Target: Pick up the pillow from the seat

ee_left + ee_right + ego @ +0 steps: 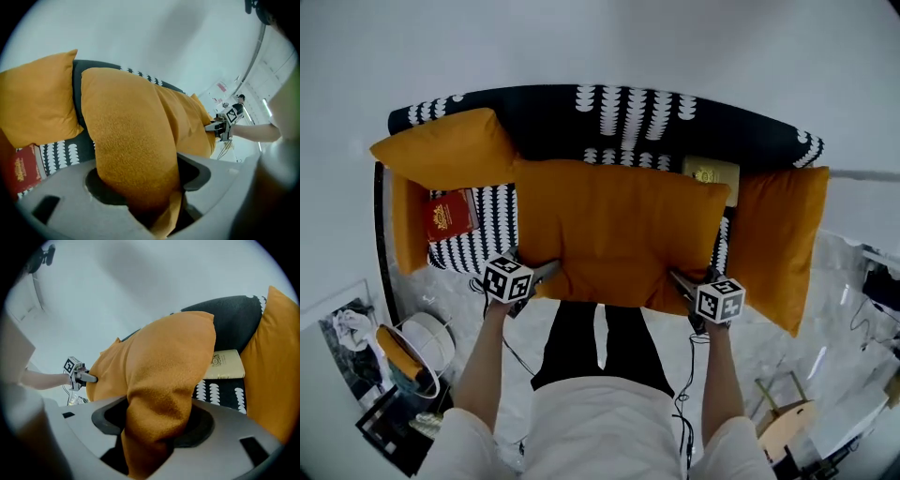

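Observation:
A large orange pillow (pixel 614 230) hangs in front of the black-and-white patterned seat (pixel 478 246), lifted by its two near corners. My left gripper (pixel 551 273) is shut on the pillow's left corner; in the left gripper view the orange fabric (pixel 140 159) is pinched between the jaws. My right gripper (pixel 678 281) is shut on the right corner, and the right gripper view shows the cloth (pixel 157 418) bunched between its jaws. Each gripper view shows the other gripper at the far corner.
Orange cushions lean at the seat's left (pixel 445 150) and right (pixel 787 244) ends. A red book (pixel 450 216) lies on the left of the seat, a cream book (pixel 711 174) at the back right. A round basket (pixel 417 352) and a stool (pixel 787 417) stand on the floor.

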Demonstrator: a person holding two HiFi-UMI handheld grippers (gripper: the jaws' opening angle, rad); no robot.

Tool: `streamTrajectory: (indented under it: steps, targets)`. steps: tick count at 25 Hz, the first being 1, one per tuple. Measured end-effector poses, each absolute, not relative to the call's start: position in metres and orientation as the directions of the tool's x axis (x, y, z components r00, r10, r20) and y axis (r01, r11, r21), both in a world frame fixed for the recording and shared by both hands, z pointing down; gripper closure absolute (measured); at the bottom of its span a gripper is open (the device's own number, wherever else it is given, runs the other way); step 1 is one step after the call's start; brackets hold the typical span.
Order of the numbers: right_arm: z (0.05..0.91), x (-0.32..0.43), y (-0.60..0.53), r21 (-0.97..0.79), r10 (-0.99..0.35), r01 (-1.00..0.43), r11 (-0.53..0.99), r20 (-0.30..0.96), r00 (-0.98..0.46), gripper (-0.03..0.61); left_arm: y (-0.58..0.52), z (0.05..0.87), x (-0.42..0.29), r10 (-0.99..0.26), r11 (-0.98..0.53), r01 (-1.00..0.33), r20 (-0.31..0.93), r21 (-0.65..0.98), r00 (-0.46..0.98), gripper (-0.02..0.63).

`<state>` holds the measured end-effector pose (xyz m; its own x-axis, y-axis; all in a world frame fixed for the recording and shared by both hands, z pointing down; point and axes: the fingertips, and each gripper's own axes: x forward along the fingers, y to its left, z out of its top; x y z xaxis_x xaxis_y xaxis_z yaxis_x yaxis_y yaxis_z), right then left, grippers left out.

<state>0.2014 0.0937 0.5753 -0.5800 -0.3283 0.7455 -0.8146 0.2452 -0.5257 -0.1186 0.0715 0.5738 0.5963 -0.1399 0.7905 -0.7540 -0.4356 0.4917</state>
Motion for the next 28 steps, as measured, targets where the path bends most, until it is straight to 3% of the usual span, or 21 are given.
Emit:
streamTrajectory:
  steps: [28]
  targets:
    - [0.412,0.197,0.113,-0.424,-0.489,-0.794,0.436,0.629,-0.604,0.307,0.112,0.403,-0.125,-0.422,-0.523,-0.783,0.696,0.337,0.581,0.318]
